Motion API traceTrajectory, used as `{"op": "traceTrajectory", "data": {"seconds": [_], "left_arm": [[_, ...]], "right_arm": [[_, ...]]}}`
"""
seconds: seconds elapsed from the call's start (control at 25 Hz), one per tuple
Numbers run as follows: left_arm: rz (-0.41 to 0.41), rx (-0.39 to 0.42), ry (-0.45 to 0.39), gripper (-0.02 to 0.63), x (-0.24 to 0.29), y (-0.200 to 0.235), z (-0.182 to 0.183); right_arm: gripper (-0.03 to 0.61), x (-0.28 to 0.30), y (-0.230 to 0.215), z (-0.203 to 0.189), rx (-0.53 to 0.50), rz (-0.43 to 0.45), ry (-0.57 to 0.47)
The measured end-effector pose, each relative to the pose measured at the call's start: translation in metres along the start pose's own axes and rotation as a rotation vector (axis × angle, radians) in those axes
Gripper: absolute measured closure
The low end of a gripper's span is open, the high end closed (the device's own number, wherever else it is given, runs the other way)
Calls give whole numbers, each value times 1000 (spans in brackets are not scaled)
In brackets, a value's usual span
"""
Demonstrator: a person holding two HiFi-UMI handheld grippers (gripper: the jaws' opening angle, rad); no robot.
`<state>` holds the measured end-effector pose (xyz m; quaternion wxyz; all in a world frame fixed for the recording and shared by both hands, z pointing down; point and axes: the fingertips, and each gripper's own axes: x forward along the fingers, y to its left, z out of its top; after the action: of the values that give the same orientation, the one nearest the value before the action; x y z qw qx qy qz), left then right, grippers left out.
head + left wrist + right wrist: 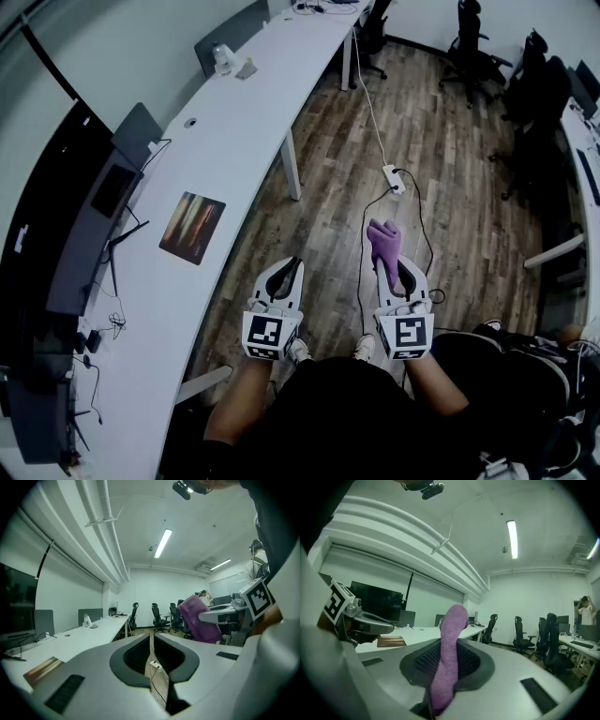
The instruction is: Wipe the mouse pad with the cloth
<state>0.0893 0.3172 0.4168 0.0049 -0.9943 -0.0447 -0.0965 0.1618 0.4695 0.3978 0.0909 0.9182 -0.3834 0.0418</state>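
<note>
The mouse pad [192, 227] is a brown-orange rectangle lying on the long white desk [225, 150], ahead and to the left of both grippers; it also shows in the left gripper view [42, 669] and far left in the right gripper view [391, 641]. My right gripper [392, 265] is shut on the purple cloth [382, 244], which sticks out forward between its jaws [449, 653]. My left gripper [285, 274] is shut and empty, held over the wooden floor beside the desk. The cloth [199, 618] shows to its right.
A dark monitor [89, 202] and cables stand along the desk's left side. A power strip [394, 178] with a white cord lies on the wooden floor ahead. Office chairs [469, 47] stand at the back right. The person's legs and shoes [328, 352] are below the grippers.
</note>
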Motion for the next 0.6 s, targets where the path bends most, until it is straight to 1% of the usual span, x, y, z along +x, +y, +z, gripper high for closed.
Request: {"op": "traceTrajectory", "data": {"seconds": [0.28, 0.44, 0.6], "left_arm": [[19, -10, -10, 569, -4, 7, -1], [21, -16, -22, 569, -11, 14, 1], [66, -23, -25, 569, -22, 35, 1]], "right_arm": [[511, 3, 2, 0, -3, -3, -2], [508, 2, 10, 10, -16, 30, -33], [506, 6, 21, 16, -22, 56, -43]]}}
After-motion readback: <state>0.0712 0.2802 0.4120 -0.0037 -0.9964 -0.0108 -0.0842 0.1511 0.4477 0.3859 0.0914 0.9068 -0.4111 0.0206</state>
